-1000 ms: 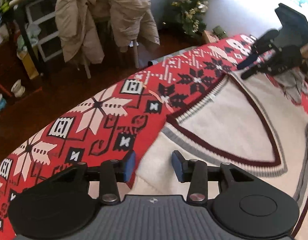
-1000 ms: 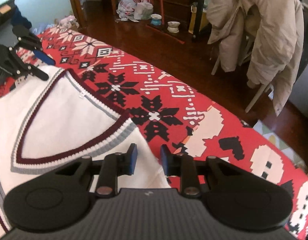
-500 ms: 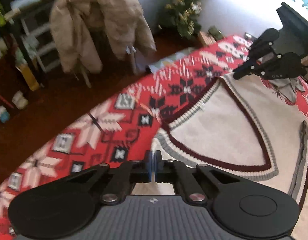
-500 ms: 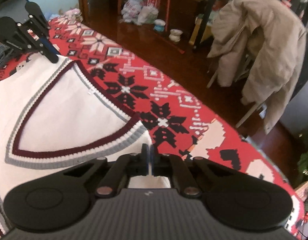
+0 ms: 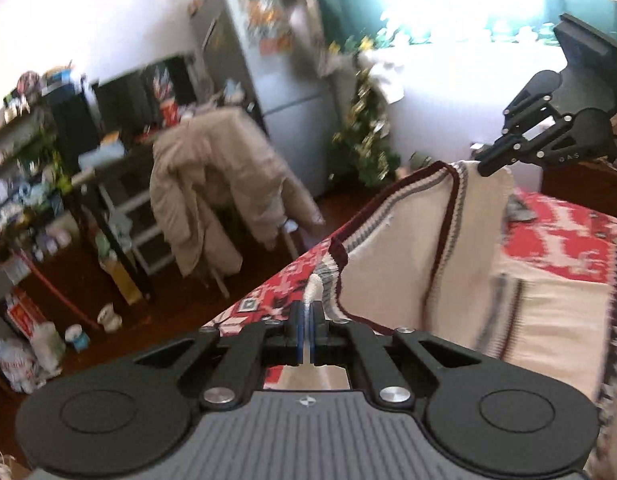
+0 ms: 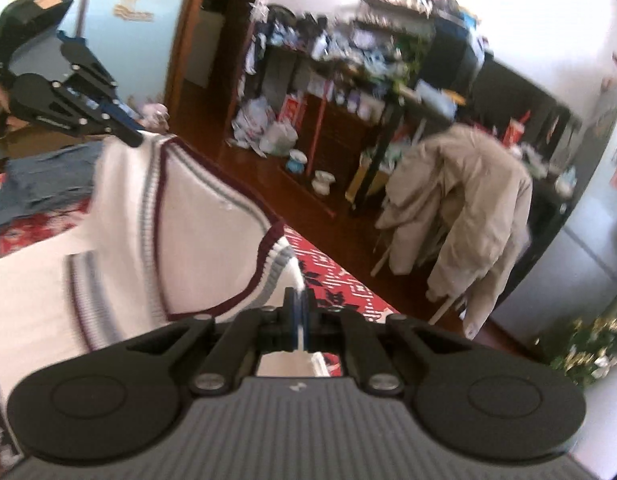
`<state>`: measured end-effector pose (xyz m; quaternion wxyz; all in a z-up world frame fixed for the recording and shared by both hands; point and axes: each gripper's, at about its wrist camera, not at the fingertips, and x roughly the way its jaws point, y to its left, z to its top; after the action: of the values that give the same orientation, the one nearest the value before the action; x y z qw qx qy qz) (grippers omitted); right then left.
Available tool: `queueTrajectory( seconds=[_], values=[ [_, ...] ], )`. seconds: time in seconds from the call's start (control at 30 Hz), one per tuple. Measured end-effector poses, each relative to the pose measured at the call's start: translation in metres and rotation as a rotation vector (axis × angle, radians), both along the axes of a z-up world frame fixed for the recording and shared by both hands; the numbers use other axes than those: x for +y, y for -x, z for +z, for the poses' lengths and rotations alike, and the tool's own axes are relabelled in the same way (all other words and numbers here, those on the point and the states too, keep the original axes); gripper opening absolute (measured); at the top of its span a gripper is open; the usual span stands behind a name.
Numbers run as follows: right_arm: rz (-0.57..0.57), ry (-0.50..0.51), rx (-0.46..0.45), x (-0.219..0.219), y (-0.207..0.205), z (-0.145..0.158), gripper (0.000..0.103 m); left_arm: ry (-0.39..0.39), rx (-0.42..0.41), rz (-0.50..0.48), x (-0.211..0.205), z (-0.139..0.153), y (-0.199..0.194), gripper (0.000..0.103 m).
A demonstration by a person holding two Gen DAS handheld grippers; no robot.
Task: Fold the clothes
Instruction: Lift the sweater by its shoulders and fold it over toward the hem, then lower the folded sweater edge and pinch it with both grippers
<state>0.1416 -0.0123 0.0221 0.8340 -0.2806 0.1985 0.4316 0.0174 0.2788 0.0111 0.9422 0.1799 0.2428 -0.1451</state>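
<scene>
A cream V-neck sweater vest [image 5: 392,240] with maroon and grey trim hangs lifted between both grippers over a red patterned blanket [image 5: 556,240]. My left gripper [image 5: 307,320] is shut on one shoulder of the vest. My right gripper [image 6: 298,316] is shut on the other shoulder of the vest [image 6: 196,236]. Each gripper shows in the other's view, the right one [image 5: 492,168] at the far shoulder, the left one [image 6: 132,138] likewise. The vest's lower part lies on the blanket.
A chair draped with a beige coat [image 5: 212,196] stands beyond the blanket edge on a dark wood floor [image 6: 308,216]. Cluttered shelves [image 6: 368,80], a fridge [image 5: 268,72] and a small decorated tree [image 5: 368,136] lie further back. Folded denim [image 6: 48,184] rests on the blanket.
Both grippers shut on the vest's shoulders, then rose, lifting the vest's top off the blanket. The views now tilt up toward the room.
</scene>
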Motion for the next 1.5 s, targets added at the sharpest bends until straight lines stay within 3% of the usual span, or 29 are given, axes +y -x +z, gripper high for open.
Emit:
queueTrajectory(
  seconds=[0.2, 0.33, 0.47, 0.57, 0.7, 0.77, 0.83, 0.93, 1.0, 1.13, 1.27, 1.4, 1.5],
  values=[
    [0.03, -0.004, -0.011, -0.036, 0.109, 0.002, 0.002, -0.015, 0.008, -0.1, -0.039, -0.024, 0.094, 0.003],
    [0.05, 0.042, 0.034, -0.053, 0.171, -0.034, 0.002, -0.025, 0.098, -0.113, -0.054, -0.066, 0.131, 0.005],
    [0.014, 0.079, 0.103, -0.065, 0.204, -0.084, 0.003, -0.032, 0.206, -0.09, -0.059, -0.111, 0.151, 0.009],
    [-0.038, 0.073, 0.16, -0.075, 0.209, -0.114, 0.005, 0.004, 0.258, -0.033, -0.052, -0.128, 0.156, 0.009],
    [-0.092, 0.014, 0.204, -0.088, 0.207, -0.12, 0.005, 0.112, 0.248, 0.052, -0.037, -0.12, 0.16, 0.012],
    [-0.12, -0.028, 0.214, -0.092, 0.198, -0.114, 0.006, 0.198, 0.236, 0.117, -0.022, -0.111, 0.154, 0.023],
    [-0.17, -0.088, 0.235, -0.1, 0.18, -0.103, 0.006, 0.283, 0.224, 0.189, -0.006, -0.104, 0.144, 0.027],
    [-0.272, -0.185, 0.282, -0.109, 0.151, -0.094, 0.007, 0.423, 0.229, 0.282, 0.018, -0.098, 0.123, 0.027],
    [-0.338, -0.238, 0.312, -0.112, 0.129, -0.09, 0.014, 0.501, 0.234, 0.337, 0.032, -0.097, 0.107, 0.027],
    [-0.455, -0.307, 0.372, -0.119, 0.086, -0.093, 0.015, 0.643, 0.259, 0.457, 0.061, -0.103, 0.08, 0.03],
    [-0.525, -0.348, 0.421, -0.119, 0.061, -0.103, 0.032, 0.702, 0.301, 0.545, 0.078, -0.116, 0.057, 0.037],
    [-0.596, -0.356, 0.446, -0.117, 0.039, -0.116, 0.04, 0.744, 0.329, 0.573, 0.086, -0.128, 0.042, 0.038],
    [-0.631, -0.42, 0.512, -0.122, 0.028, -0.126, 0.042, 0.763, 0.334, 0.565, 0.087, -0.134, 0.034, 0.034]
  ],
)
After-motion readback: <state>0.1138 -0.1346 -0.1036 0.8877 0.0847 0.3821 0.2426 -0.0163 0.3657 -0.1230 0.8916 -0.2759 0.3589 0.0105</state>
